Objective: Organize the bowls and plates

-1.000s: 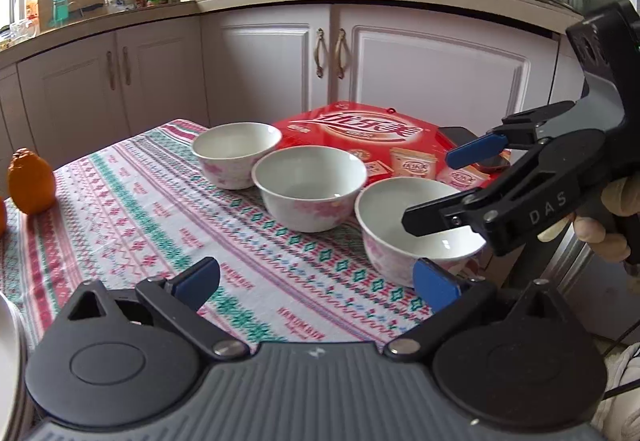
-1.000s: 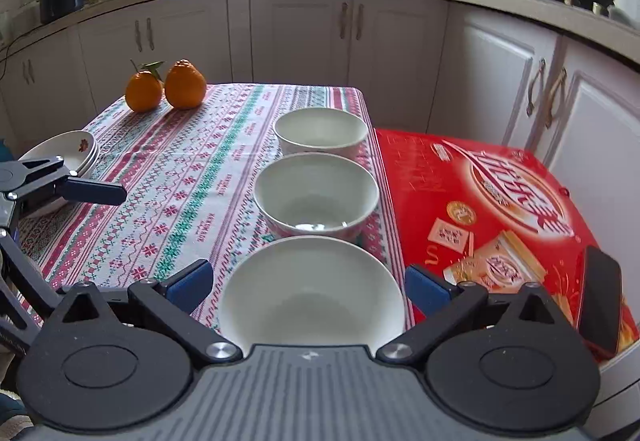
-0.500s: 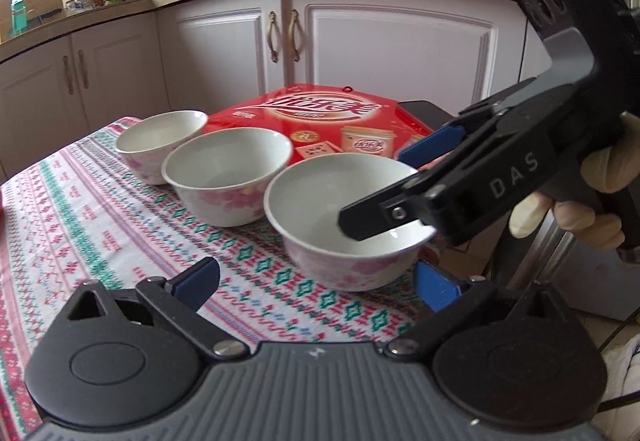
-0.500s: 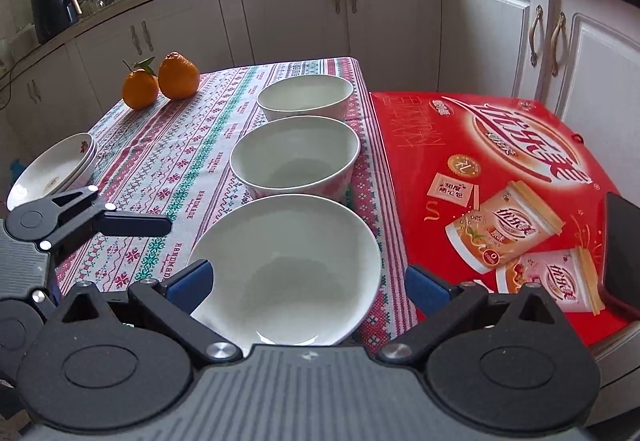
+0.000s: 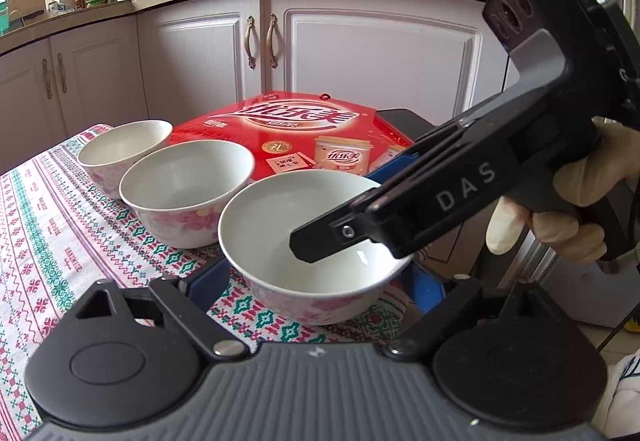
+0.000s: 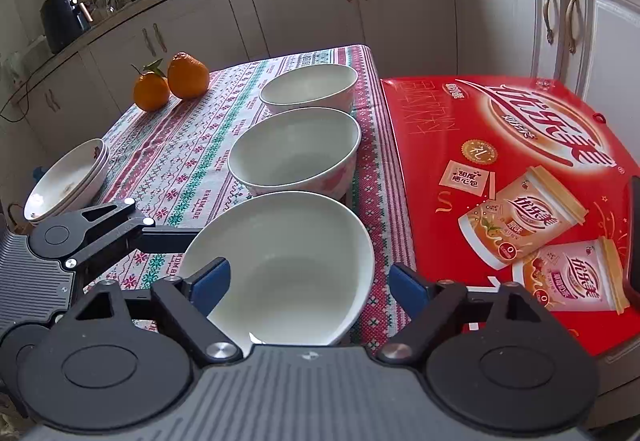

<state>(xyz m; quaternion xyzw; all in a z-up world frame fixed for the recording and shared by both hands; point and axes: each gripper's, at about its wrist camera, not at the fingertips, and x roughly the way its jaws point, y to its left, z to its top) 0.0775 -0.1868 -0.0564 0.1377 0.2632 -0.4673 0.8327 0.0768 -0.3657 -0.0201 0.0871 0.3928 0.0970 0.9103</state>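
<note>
The nearest bowl (image 6: 288,253), plain white inside with pink flowers around its outer wall, stands upright and empty at the near corner of the table (image 6: 180,161). It is the first of three matching bowls in a row along the table's right edge. The middle bowl (image 6: 296,149) is just behind it and the far bowl (image 6: 310,87) is beyond that.

My left gripper (image 5: 318,287) reaches in low from the table's near side. Its jaws have just been closing and now stand half-wide, with the bowl's lower body between the blue pads and cloth showing on either side. My right gripper (image 6: 306,285) comes in over the same bowl, its jaws also just narrowed. One finger hangs above the white inside and the other is outside the rim, and I see neither pad pressing. My gloved right hand (image 5: 580,209) grips its handle.

A red box (image 6: 500,145) printed with drink cups lies flat just beside the table's right edge. A stack of plates (image 6: 68,181) rests at the left edge, and two oranges (image 6: 172,85) sit near the far left corner of the striped cloth.
</note>
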